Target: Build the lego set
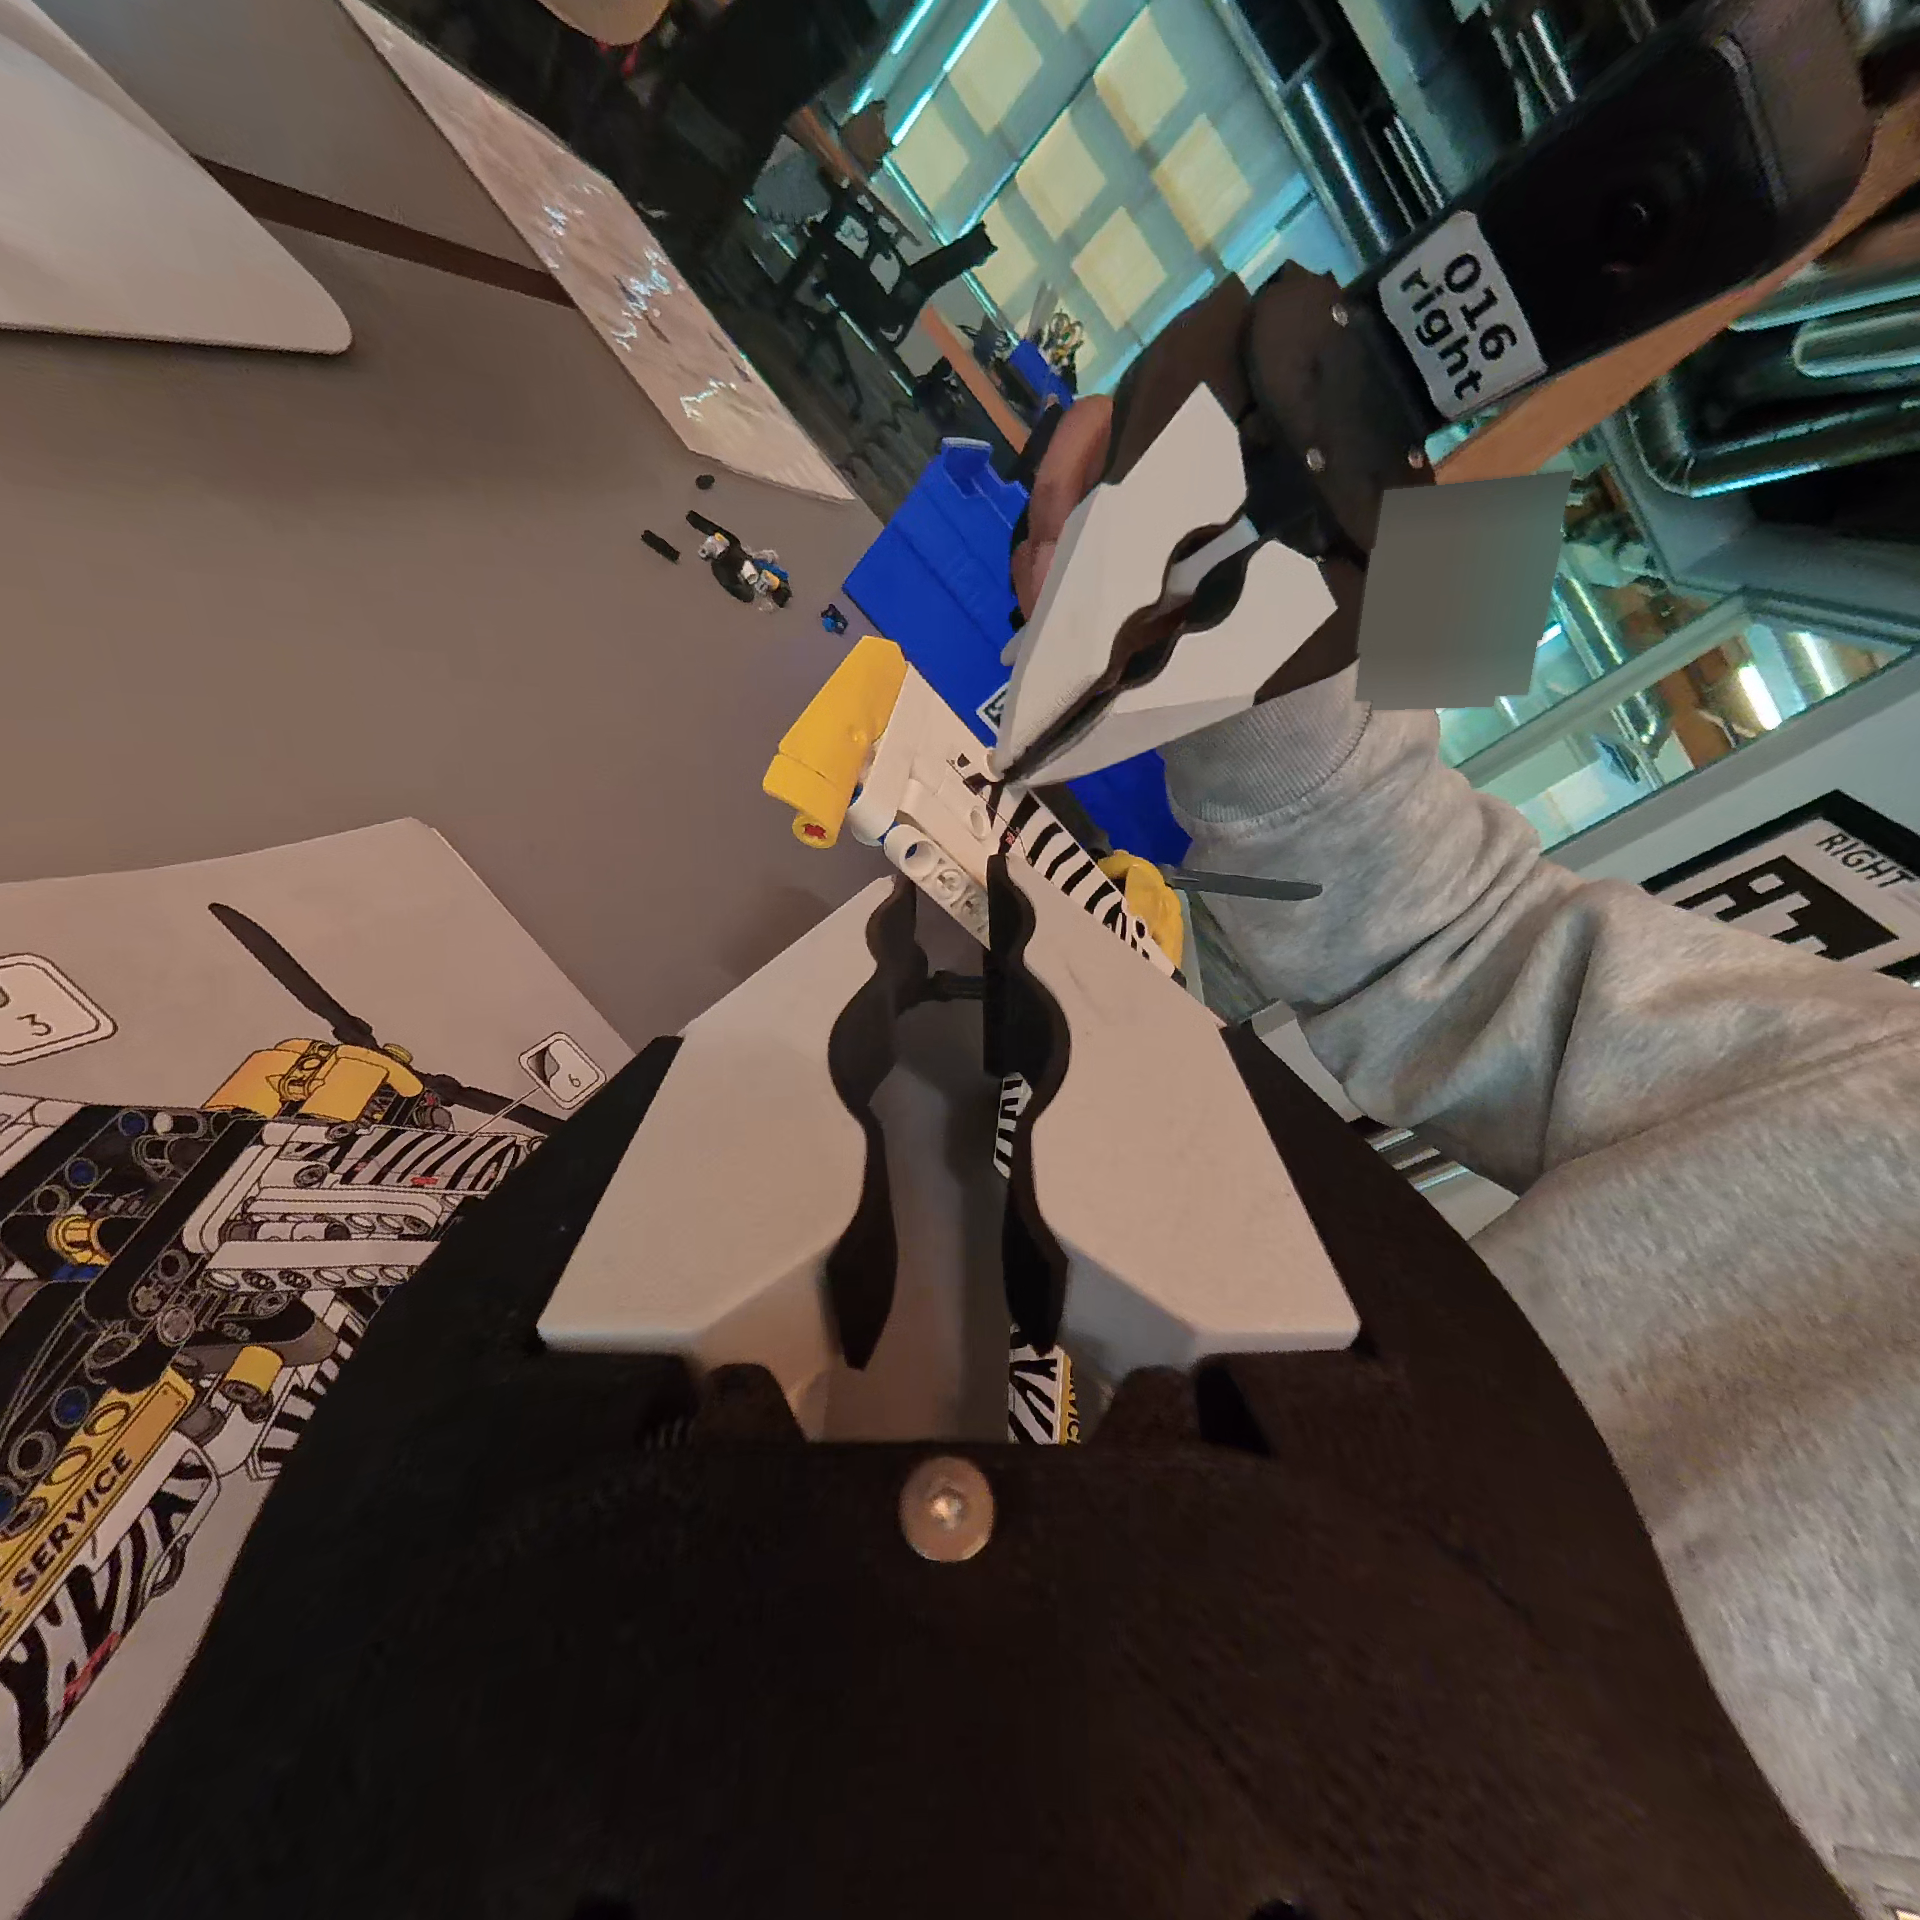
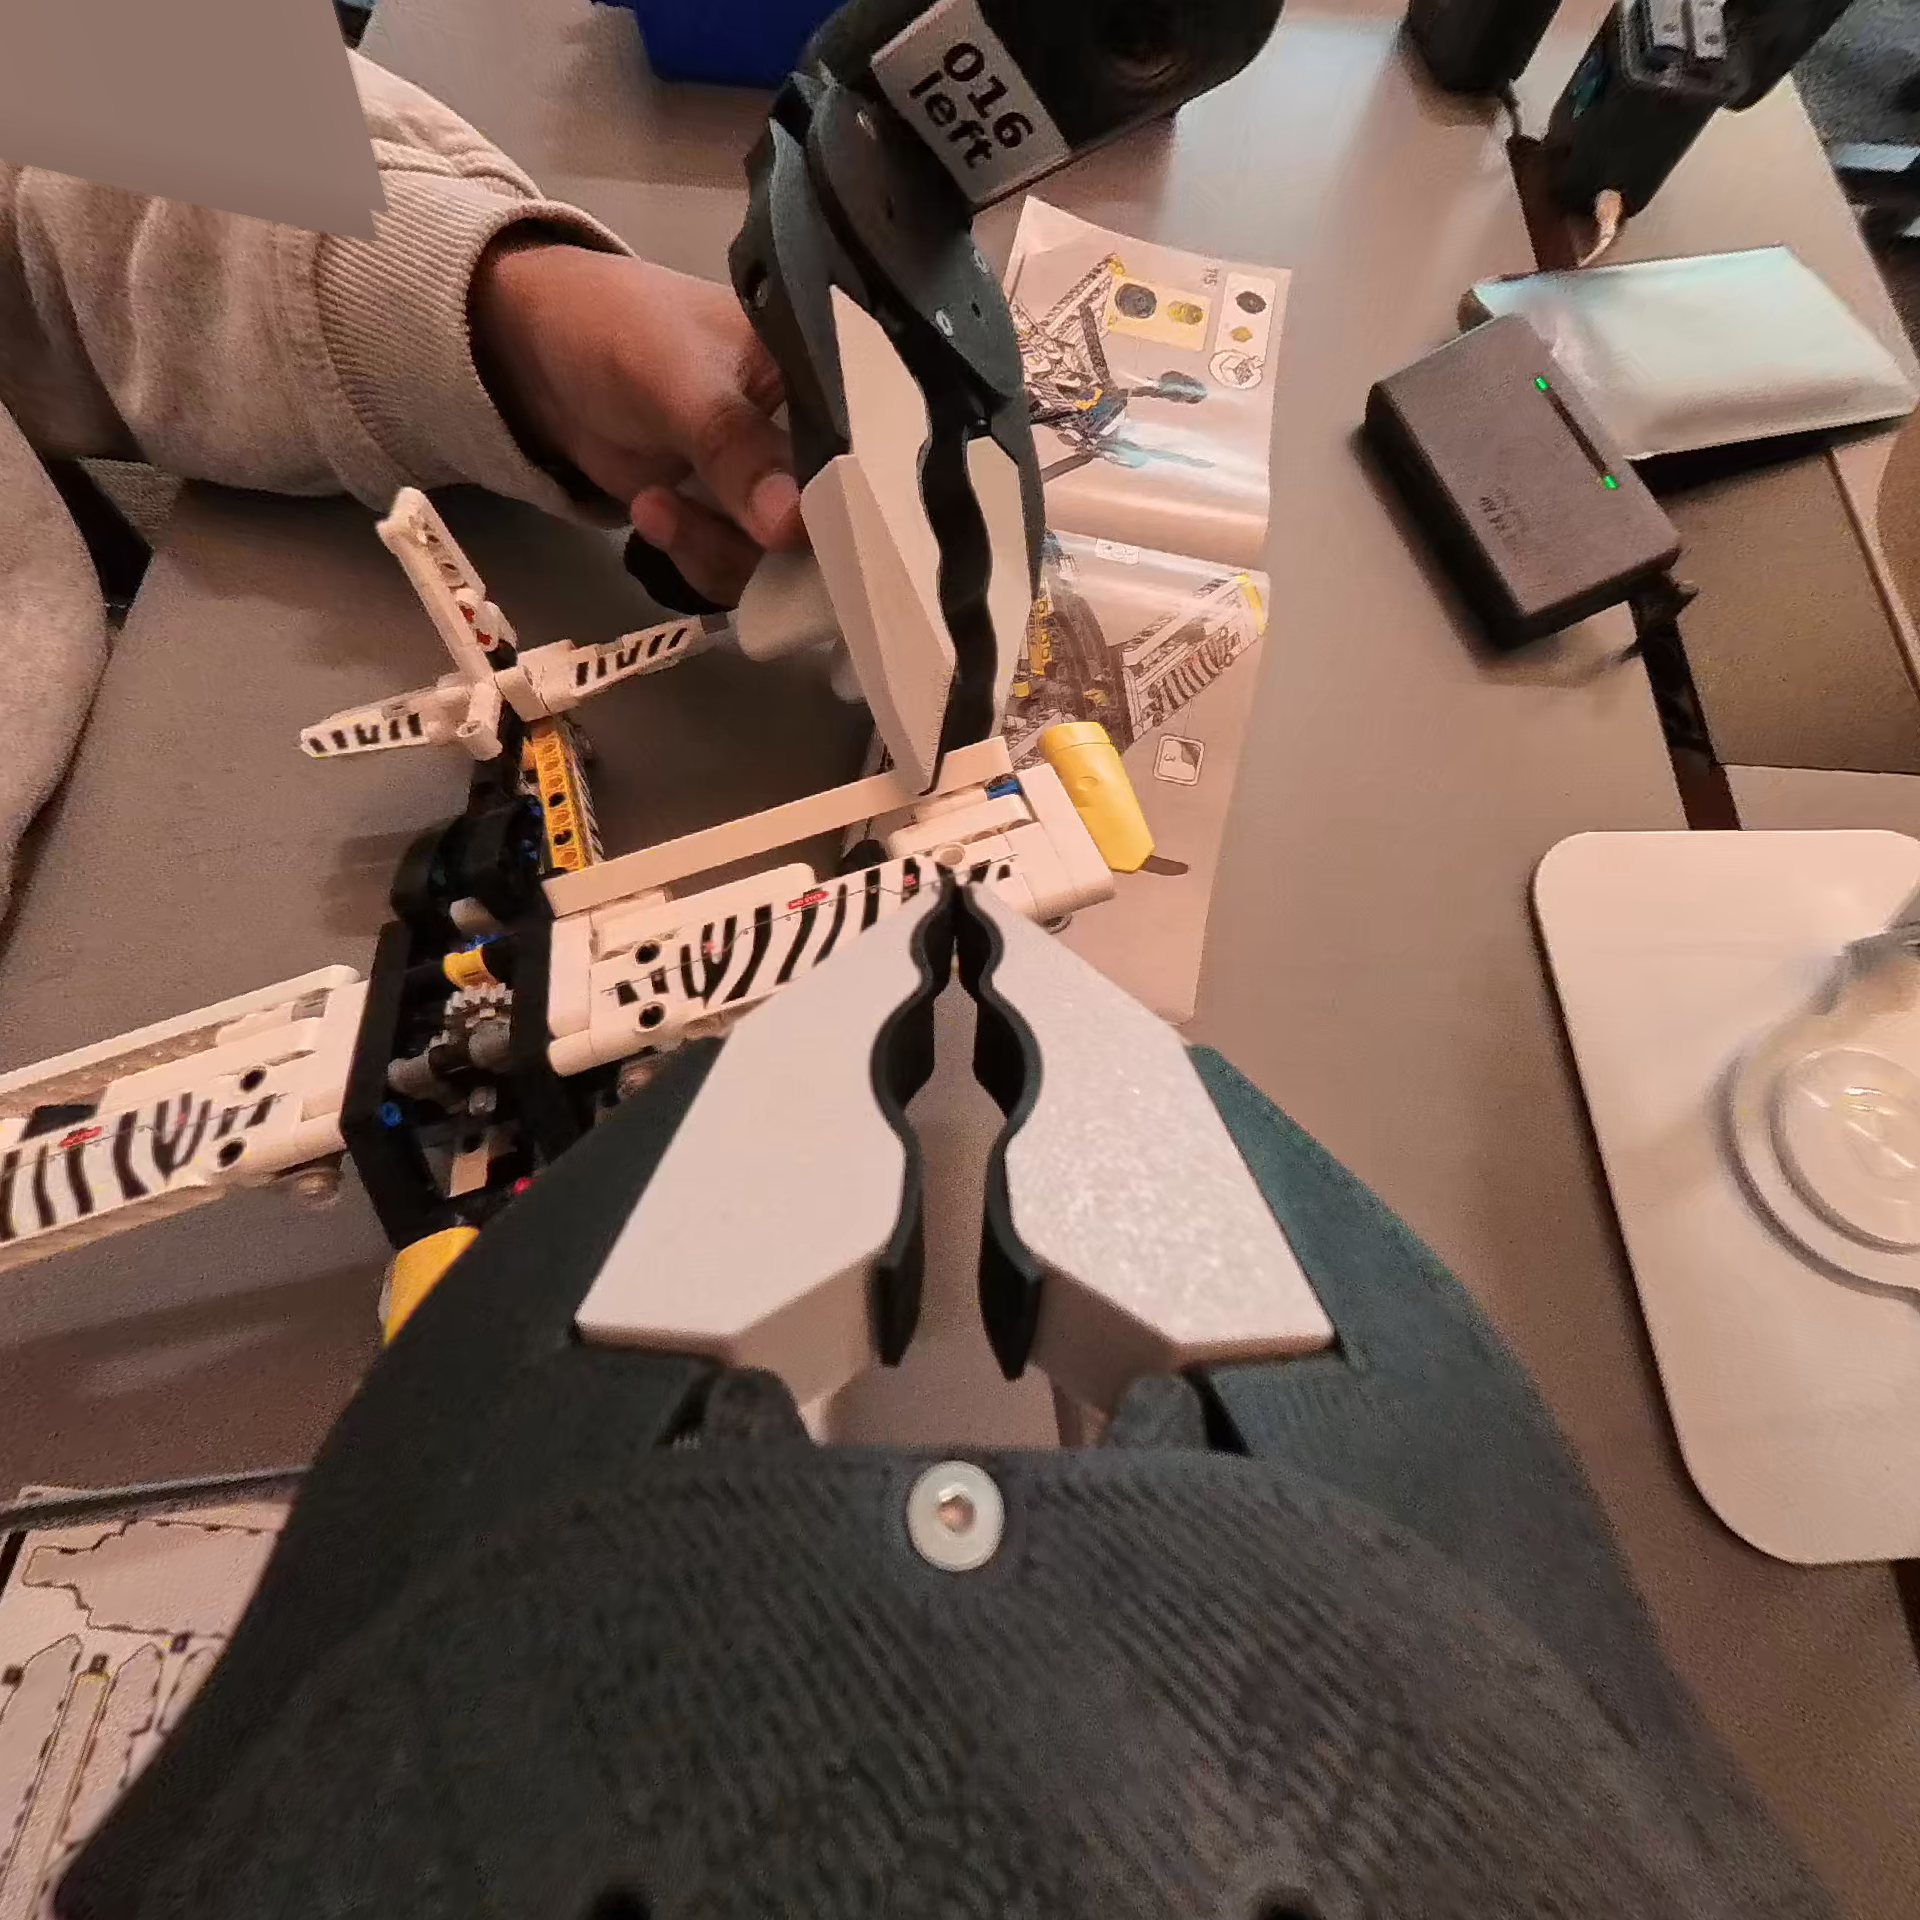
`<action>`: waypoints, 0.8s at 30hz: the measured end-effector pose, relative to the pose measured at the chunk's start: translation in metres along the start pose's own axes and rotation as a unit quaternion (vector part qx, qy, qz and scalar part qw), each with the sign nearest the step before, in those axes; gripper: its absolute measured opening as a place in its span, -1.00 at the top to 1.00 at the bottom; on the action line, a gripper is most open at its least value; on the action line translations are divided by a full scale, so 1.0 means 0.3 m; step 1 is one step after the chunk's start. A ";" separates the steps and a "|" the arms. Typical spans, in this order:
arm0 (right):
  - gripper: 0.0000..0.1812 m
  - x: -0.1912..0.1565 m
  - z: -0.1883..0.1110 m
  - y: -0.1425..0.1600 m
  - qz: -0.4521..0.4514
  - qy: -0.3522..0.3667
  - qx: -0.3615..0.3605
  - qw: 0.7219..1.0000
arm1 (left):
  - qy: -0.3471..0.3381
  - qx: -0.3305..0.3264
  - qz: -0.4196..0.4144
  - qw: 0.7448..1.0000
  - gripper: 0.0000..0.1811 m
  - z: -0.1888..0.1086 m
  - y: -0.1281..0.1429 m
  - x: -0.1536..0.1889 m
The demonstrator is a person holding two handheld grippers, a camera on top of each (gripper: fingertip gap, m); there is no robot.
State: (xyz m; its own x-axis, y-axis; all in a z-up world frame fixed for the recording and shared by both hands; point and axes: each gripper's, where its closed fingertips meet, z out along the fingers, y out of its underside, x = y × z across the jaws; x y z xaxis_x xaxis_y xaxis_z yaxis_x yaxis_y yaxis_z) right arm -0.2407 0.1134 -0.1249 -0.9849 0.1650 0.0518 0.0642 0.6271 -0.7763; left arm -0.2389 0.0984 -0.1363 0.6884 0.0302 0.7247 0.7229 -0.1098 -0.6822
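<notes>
Model [image 2: 727, 935] lies on table [image 2: 1403, 727], held at white panel by left gripper [image 2: 930, 769]. Right gripper [image 2: 954, 891] pinched closed at striped panel edge. Judged light, rigid, joints fragile; best gripped on beams.

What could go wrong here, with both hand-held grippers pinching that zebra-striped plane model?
1. The right hand-held gripper touches the striped wing only at its tips, at the edge; it could slip off.
2. The left hand-held gripper grips a thin white beam; pulling against each other might pop pieces loose.
3. The white tail fins stick out near the person's hand and could get knocked.
</notes>
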 end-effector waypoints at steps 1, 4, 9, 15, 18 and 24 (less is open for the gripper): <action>1.00 -0.002 0.001 0.005 0.002 -0.004 -0.002 1.000 | -0.002 -0.001 0.000 1.000 0.87 0.000 0.001 -0.002; 1.00 -0.031 0.008 -0.002 0.011 -0.036 -0.009 0.999 | 0.002 -0.001 -0.003 1.000 0.87 0.000 0.001 0.001; 1.00 -0.006 0.018 -0.003 0.000 -0.021 -0.012 1.000 | 0.000 -0.001 0.000 1.000 0.87 -0.001 0.002 -0.002; 1.00 -0.051 0.010 0.005 0.024 -0.076 -0.012 0.997 | 0.003 -0.001 0.002 1.000 0.87 -0.001 0.002 0.002; 1.00 -0.155 -0.004 0.025 0.050 -0.164 -0.027 0.985 | 0.011 0.000 -0.001 1.000 0.87 -0.001 0.001 0.010; 1.00 -0.157 -0.026 0.042 0.027 -0.136 -0.024 0.990 | 0.012 0.003 -0.006 1.000 0.87 -0.002 0.002 0.003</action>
State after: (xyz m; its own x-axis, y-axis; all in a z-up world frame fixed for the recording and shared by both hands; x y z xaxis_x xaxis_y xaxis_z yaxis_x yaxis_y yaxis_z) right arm -0.1921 0.1193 -0.1322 -0.9863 -0.0066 -0.1649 0.1196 0.6601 -0.7416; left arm -0.2380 0.0979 -0.1361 0.6779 0.0067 0.7352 0.7317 -0.1042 -0.6737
